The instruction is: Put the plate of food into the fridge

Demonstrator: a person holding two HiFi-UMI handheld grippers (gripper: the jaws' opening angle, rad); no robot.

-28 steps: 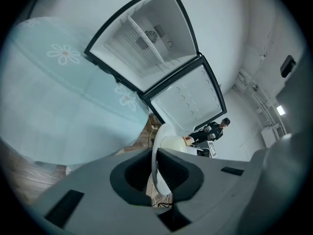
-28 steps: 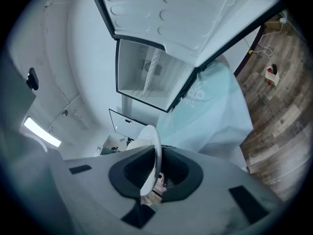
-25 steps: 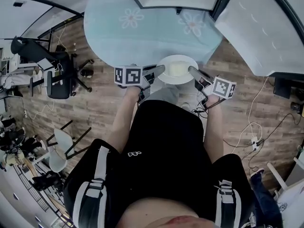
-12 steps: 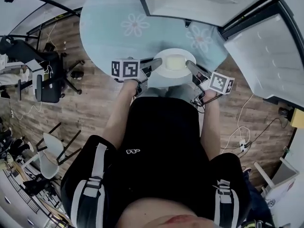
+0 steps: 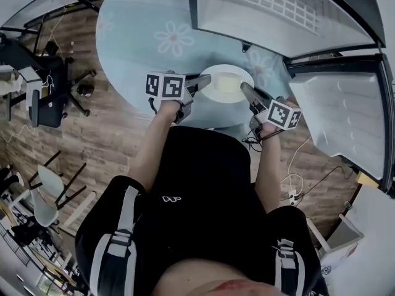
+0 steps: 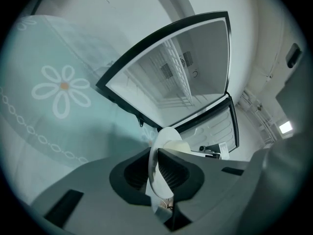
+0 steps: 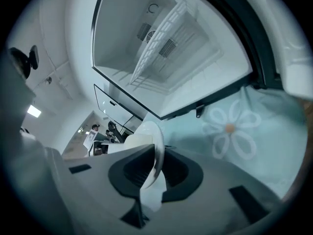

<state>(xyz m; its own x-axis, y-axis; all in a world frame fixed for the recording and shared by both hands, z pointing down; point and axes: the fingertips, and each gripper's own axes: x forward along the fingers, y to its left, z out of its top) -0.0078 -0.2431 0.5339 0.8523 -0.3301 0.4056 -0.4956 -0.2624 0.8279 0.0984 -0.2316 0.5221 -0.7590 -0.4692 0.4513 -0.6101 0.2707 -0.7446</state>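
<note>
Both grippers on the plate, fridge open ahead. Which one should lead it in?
Right, likely. The right gripper clamps the plate on the side where most of the open fridge lies; the left gripper, jaws opening on the rim, sits at its edge.

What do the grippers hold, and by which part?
The plate, by its rim: left gripper on the left side, right gripper on the right; both jaws are opening.

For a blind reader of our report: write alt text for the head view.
Seen from above, a person in black carries a white plate of pale food, its rim between the opening jaws of the left claw and gripped opposite by the right claw. Ahead stands an open fridge, door swung right.
</note>
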